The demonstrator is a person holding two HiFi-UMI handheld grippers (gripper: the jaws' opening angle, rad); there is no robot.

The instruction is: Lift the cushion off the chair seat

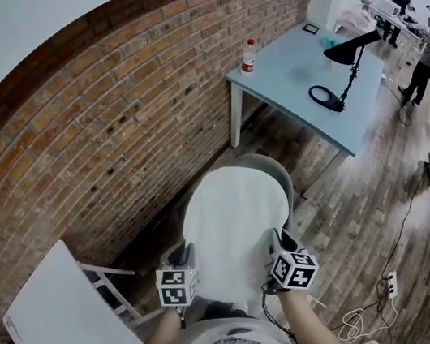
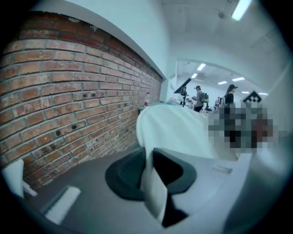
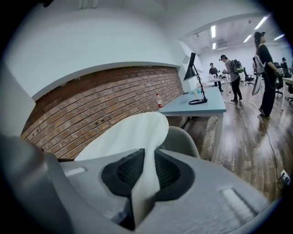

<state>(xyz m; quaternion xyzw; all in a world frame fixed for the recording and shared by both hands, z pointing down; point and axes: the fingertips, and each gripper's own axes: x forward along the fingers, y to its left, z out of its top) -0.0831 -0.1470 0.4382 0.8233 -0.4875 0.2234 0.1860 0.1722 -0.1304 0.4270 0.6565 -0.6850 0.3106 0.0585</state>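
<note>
Head view framing is filled at upper left by a curved red-brick wall (image 1: 106,112), with a worn wooden plank floor (image 1: 353,208) spread across the right and bottom. A pale blue rectangular table (image 1: 304,69) is seen at upper right, and a rounded grey shell chair (image 1: 278,168) is set at centre, just below it in the frame. Most of that chair is covered by the round white fabric cushion (image 1: 236,221), which is held up by its near edge at the middle of the frame. Whether its far edge touches the seat cannot be told.

The left gripper (image 1: 182,257) is clamped on the cushion's near-left rim and the right gripper (image 1: 280,239) on its near-right rim. In both gripper views a thin fold of white fabric is seen pinched between the dark pads.

The cushion is judged to be light, soft and floppy. It is flattened to a thin fold where it is pinched, so sagging between the two holds is to be expected. It is best taken at opposite sides of the rim, as it is held here, so that it is kept spread and level.

One container is seen. A small white plastic bottle with a red cap (image 1: 247,56) stands on the table's upper-left corner, and its contents cannot be made out.
</note>
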